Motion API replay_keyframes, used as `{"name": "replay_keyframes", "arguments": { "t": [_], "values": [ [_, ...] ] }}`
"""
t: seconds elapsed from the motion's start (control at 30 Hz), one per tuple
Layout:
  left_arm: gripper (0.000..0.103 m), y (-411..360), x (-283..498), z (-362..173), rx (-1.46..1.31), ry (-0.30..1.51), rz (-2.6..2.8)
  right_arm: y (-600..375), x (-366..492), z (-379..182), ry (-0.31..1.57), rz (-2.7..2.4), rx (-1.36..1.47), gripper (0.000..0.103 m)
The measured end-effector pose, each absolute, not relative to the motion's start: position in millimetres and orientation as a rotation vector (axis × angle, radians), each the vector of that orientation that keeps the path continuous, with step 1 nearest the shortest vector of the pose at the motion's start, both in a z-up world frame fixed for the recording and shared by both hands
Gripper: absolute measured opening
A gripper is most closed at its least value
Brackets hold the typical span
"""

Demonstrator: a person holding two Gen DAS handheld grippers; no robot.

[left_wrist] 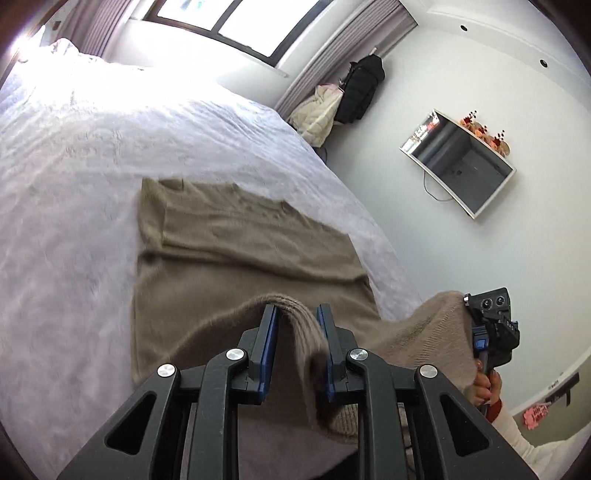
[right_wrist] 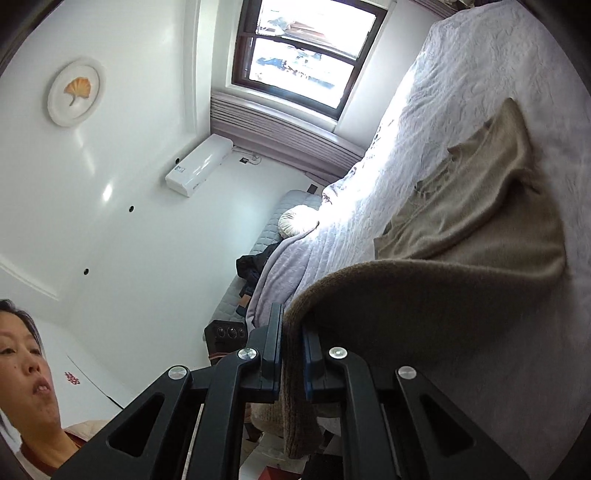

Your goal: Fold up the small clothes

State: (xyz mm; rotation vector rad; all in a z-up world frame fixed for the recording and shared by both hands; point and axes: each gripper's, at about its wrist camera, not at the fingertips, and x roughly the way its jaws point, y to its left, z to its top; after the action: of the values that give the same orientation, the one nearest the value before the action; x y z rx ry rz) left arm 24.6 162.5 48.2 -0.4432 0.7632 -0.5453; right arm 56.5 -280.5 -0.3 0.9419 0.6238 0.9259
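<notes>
Left wrist: plain unlabelled sweater [left_wrist: 240,236]

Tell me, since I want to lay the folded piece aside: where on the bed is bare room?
Bare bedspread spreads left of the tan sweater and beyond its far edge toward the window. The near edge is crowded: both the left gripper and right gripper hold the hem there.

We lose the sweater's [left_wrist: 236,240] ribbed hem behind the left tool [left_wrist: 297,314], below its blue pads. Beside the sweater, the right tool [left_wrist: 491,325] is half draped, its jaws unseen. The bed [left_wrist: 92,147] blurs and runs off-frame.
</notes>
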Motion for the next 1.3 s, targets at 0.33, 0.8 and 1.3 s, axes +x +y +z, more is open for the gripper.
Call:
{"name": "replay_keyframes", "arguments": {
  "t": [0.33,0.8,1.3],
  "values": [
    [0.023,152.4,149.8,41.8,-0.357,0.808,-0.397,-311.9,183.6,-19.1,0.694,0.736,1.017,0.01],
    [0.092,126.1,154.8,-35.7,-0.017,1.078,-0.452,-290.5,180.2,-54.2,0.955,0.458,0.523,0.05],
    [0.048,61.1,138.6,-49.8,0.182,1.163,-0.659,-196.6,184.2,-38.9,0.912,0.404,-0.314,0.061]
  ]
}}
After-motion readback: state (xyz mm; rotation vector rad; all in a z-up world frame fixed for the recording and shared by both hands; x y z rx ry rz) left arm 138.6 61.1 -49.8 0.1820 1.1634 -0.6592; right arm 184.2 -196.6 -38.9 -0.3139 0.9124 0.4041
